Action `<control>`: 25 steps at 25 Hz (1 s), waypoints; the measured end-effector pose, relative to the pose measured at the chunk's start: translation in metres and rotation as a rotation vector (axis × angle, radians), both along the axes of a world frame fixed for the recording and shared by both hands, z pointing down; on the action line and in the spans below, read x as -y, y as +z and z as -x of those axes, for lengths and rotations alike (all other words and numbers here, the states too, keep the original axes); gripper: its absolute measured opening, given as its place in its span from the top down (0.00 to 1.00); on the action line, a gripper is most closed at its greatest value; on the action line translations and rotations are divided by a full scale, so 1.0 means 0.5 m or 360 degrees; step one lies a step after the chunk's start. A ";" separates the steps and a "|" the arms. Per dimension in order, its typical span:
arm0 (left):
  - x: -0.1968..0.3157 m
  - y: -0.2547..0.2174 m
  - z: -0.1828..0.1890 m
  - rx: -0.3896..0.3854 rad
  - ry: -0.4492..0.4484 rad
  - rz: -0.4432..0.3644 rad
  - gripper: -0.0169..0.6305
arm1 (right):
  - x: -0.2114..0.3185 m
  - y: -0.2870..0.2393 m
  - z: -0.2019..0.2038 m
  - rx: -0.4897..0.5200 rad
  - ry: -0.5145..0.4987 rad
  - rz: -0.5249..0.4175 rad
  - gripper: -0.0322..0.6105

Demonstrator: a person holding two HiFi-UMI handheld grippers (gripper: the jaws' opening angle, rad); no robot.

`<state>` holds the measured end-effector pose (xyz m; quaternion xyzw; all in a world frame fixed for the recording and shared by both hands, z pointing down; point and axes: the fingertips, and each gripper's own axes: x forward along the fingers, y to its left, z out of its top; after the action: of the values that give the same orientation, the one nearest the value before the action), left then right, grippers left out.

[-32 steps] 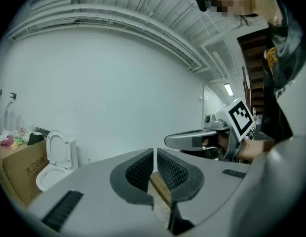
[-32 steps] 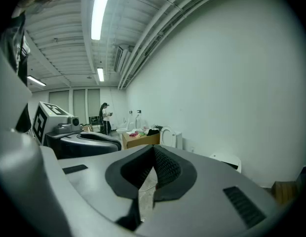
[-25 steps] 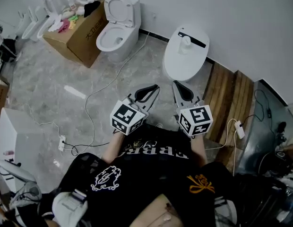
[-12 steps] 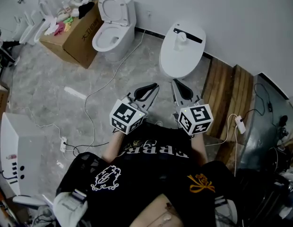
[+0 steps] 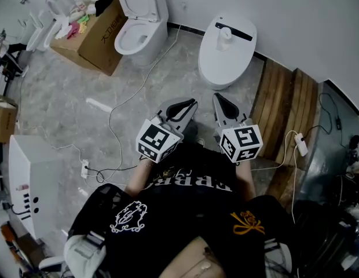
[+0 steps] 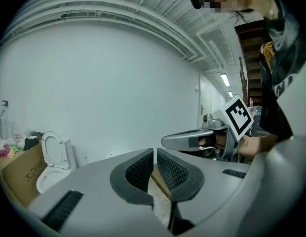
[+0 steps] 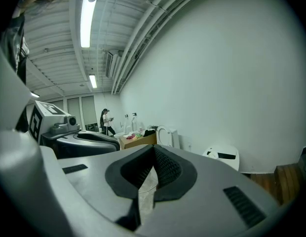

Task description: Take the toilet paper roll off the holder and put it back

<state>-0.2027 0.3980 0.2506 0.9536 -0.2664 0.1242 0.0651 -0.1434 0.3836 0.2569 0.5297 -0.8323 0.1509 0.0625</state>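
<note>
Both grippers are held side by side in front of the person's chest, low over the marble floor. My left gripper (image 5: 190,103) (image 6: 155,166) is shut, its ribbed pads together with nothing between them. My right gripper (image 5: 216,99) (image 7: 153,163) is likewise shut and empty. Ahead of them stands a white closed-lid toilet (image 5: 217,65) by the wall, with a small white cylinder (image 5: 226,35) and a black bar (image 5: 239,33) on its top. I cannot tell whether that cylinder is the paper roll. Neither gripper touches anything.
An open-lid toilet (image 5: 139,30) and a cardboard box (image 5: 92,39) holding cloths stand at the back left. Wooden steps (image 5: 286,106) lie to the right. White cables (image 5: 113,117) run across the floor to a power strip (image 5: 84,168). A white cabinet (image 5: 29,181) sits at the left.
Both grippers keep their places and stay shut. The head view has drifted a little, so the toilets and box sit slightly differently in the picture.
</note>
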 end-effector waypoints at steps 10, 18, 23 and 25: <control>0.066 0.040 -0.062 0.0055 0.0122 0.0071 0.92 | 0.052 0.050 -0.046 0.0011 0.0092 0.0091 0.93; 0.222 0.075 -0.167 0.0065 0.0222 0.0084 0.92 | 0.204 0.069 -0.149 -0.0028 0.0163 0.0120 0.93; 0.361 0.086 -0.213 0.0063 0.0230 0.0083 0.92 | 0.336 0.079 -0.191 -0.0059 0.0150 0.0139 0.93; 0.416 0.091 -0.225 0.0053 0.0213 0.0087 0.92 | 0.382 0.086 -0.201 -0.0079 0.0140 0.0156 0.93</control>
<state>-0.0900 0.1902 0.2963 0.9650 -0.1994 0.1513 0.0781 -0.0430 0.1925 0.3000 0.5656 -0.7981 0.1810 0.1023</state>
